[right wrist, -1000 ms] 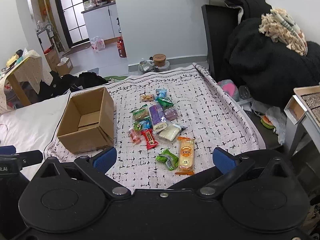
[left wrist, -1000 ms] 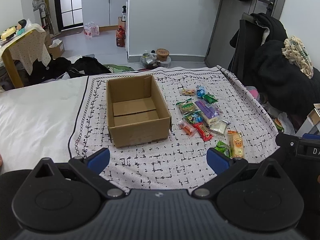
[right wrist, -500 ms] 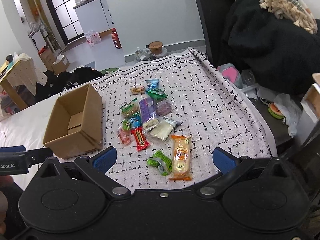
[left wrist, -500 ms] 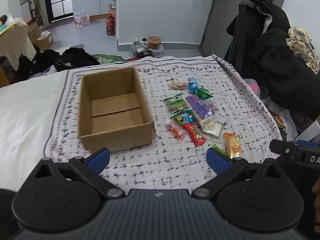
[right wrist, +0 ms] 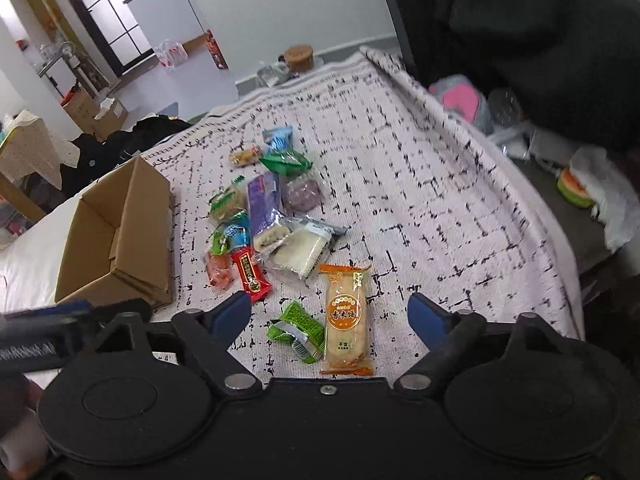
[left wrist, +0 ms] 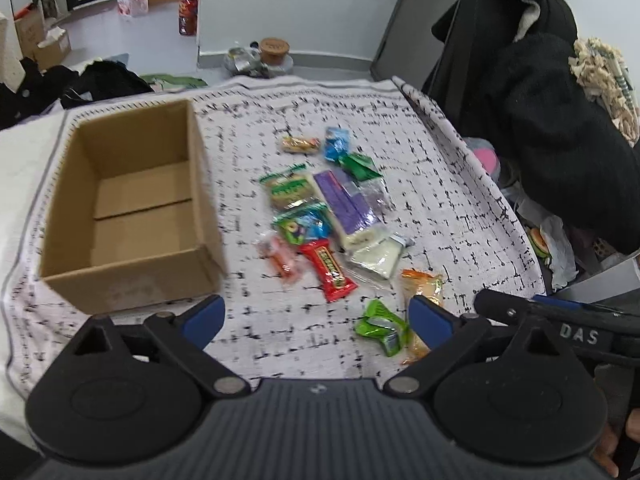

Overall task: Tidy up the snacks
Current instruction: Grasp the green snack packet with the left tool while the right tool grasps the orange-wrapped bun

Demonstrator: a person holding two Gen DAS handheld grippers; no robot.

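An empty cardboard box stands open on the patterned cloth. To its right lies a loose pile of several wrapped snacks: a red bar, a purple pack, a white pack, an orange rice-cracker pack and a green packet. My left gripper hovers open above the cloth just before the pile. My right gripper is open too, low over the orange pack and green packet, touching neither.
The cloth's right edge drops off toward dark clothing on a chair and floor clutter. Beyond the far edge stand a lidded tub, bottles and boxes. White bedding lies left of the box.
Both grippers have moved forward and down toward the snack pile, so box and snacks look larger and nearer. Both stay open and nothing on the cloth has moved.
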